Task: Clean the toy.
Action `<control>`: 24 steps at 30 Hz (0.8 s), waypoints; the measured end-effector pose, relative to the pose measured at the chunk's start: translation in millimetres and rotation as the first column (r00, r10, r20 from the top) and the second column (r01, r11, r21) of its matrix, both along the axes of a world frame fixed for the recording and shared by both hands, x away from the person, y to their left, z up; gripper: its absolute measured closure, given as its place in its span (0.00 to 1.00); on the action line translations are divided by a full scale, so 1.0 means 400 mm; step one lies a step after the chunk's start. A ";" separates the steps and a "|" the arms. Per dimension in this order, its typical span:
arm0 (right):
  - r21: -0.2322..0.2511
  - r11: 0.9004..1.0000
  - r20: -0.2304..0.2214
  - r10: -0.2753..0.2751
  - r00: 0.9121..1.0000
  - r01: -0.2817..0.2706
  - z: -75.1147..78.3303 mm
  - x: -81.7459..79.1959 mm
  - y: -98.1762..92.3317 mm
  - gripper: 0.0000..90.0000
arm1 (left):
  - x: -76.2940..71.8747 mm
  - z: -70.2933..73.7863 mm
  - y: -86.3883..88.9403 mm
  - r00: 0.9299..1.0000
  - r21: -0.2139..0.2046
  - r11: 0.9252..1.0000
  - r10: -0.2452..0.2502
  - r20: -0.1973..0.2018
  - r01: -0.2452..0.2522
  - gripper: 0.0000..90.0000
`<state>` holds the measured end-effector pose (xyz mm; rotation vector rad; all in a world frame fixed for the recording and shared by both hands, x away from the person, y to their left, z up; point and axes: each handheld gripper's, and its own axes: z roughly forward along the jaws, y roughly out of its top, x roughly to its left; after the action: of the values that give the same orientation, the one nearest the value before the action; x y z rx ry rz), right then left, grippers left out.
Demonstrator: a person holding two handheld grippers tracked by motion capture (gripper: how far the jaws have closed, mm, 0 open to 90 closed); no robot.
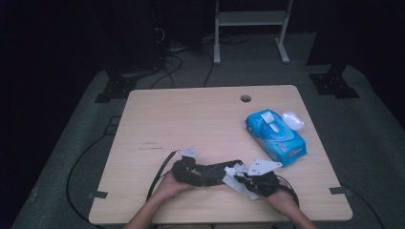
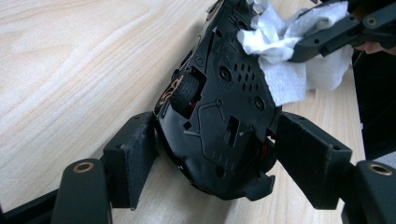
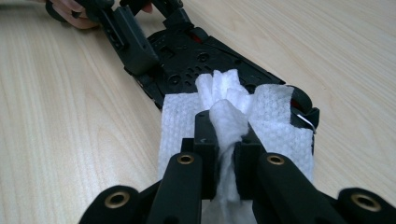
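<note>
Left gripper view, left gripper clamped on an upturned black toy car at the table's near edge, right gripper pinching a white wipe against its underside.

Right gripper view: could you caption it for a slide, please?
Right gripper presses a wipe onto the toy car's underside.

Dim, dark surroundings; the lit table looks slightly soft, perhaps low-resolution.
</note>
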<state>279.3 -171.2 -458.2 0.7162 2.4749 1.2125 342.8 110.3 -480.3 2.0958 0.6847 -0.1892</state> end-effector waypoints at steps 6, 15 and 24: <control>0.000 1.000 -0.005 0.015 1.000 -0.015 0.000 -0.003 -0.001 0.92 | -0.013 0.007 -0.005 0.998 0.018 1.000 -0.015 0.055 0.014 0.35; -0.031 0.999 -0.068 0.019 0.998 -0.021 0.019 0.027 -0.012 0.92 | -0.041 0.017 -0.016 0.980 0.075 0.997 -0.043 0.193 0.029 0.43; -0.004 1.000 -0.085 0.009 0.996 -0.009 0.020 0.036 -0.024 0.91 | -0.065 0.031 -0.028 0.931 0.145 0.989 -0.078 0.355 0.027 0.45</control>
<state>293.8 -180.7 -450.0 0.7715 2.5513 1.2032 316.8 99.2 -467.8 2.2028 0.4287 0.2178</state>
